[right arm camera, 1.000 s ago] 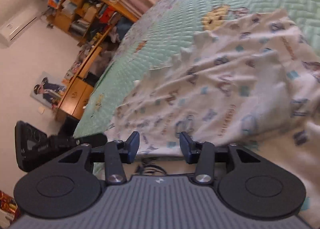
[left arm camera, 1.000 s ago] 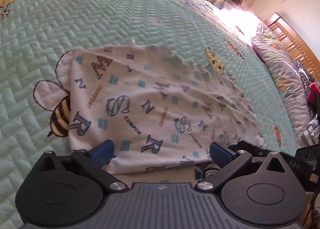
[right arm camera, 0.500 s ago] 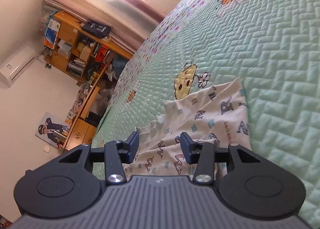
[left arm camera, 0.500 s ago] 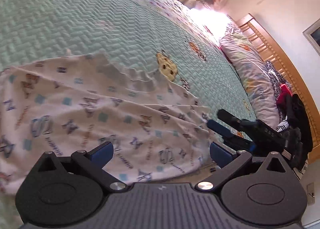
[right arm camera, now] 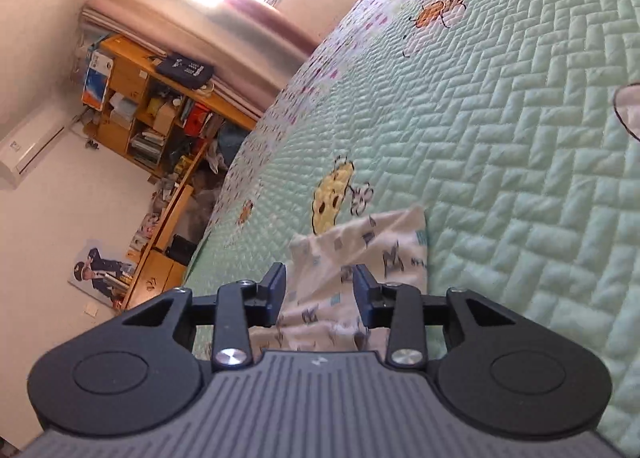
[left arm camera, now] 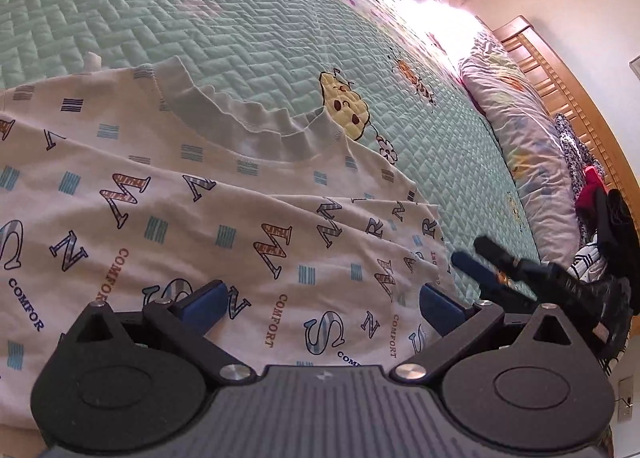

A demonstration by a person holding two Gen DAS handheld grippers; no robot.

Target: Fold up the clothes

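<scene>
Letter-printed cotton garment [left arm camera: 240, 226] on quilted bedspread [left arm camera: 200, 18], left tool [left arm camera: 320, 298] released, right tool [right arm camera: 318, 290] closing around sleeve.

Two hand-held grippers angled downward

The left hand-held gripper [left arm camera: 324, 298] has its blue-padded jaws spread wide; the right hand-held gripper [right arm camera: 320, 292], its jaws narrower, is closing.

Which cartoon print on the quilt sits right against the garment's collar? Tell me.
The yellow smiling blob with its small flower touches the garment beside the collar; the orange bee lies apart, farther up the quilt.
</scene>
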